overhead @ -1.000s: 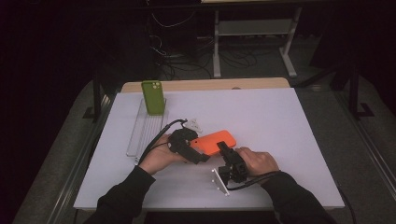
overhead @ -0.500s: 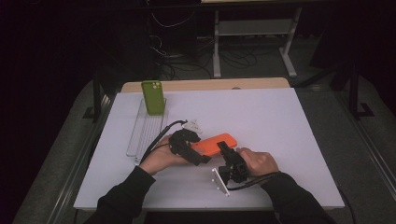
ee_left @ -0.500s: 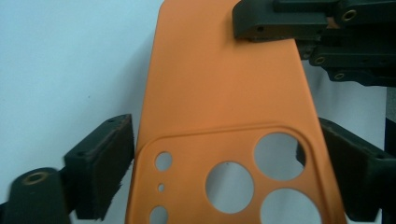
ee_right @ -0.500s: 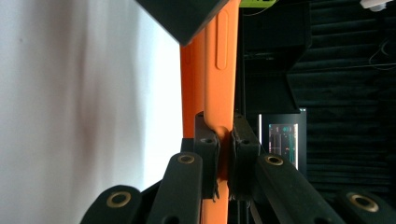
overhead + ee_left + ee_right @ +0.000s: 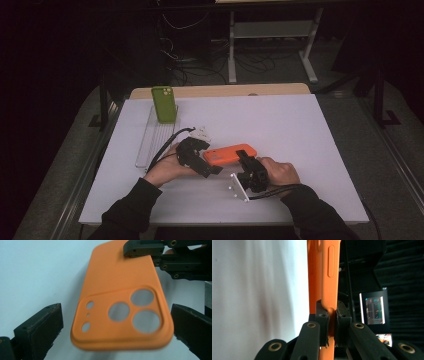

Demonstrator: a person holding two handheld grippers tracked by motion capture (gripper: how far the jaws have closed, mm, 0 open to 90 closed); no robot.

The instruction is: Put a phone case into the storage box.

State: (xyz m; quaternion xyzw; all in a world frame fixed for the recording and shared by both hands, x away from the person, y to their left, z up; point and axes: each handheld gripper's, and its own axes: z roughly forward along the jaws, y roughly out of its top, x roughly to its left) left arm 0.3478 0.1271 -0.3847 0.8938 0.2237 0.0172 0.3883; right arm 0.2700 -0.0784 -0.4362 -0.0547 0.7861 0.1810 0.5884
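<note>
Item: orange phone case (image 5: 230,155), silicone, camera cut-outs facing up. Held off the white table (image 5: 300,130) by the right gripper (image 5: 243,159), whose jaws were clenched on the case's plain end; in the right gripper view the case edge (image 5: 328,277) ran straight up from between the pads (image 5: 322,317), side button visible above them.

Left gripper (image 5: 209,167): released, jaws wide apart. In the left gripper view the case's camera end (image 5: 120,315) sat between the two fingers (image 5: 42,330), a gap showing each side, no contact w/ either pad.

Step, as judged: hand-over or two-point grip on the case, approx. midway; right holds, left positioned but not closed.

Next move calls for: left jaws to close across the camera end, square to the case's sides, w/o pushing it out of the right's pinch. Soft case may flex, so a light squeeze.

Other stock: green phone case (image 5: 164,104), upright at the far end of a clear rack (image 5: 150,145), well beyond the left fingers.
</note>
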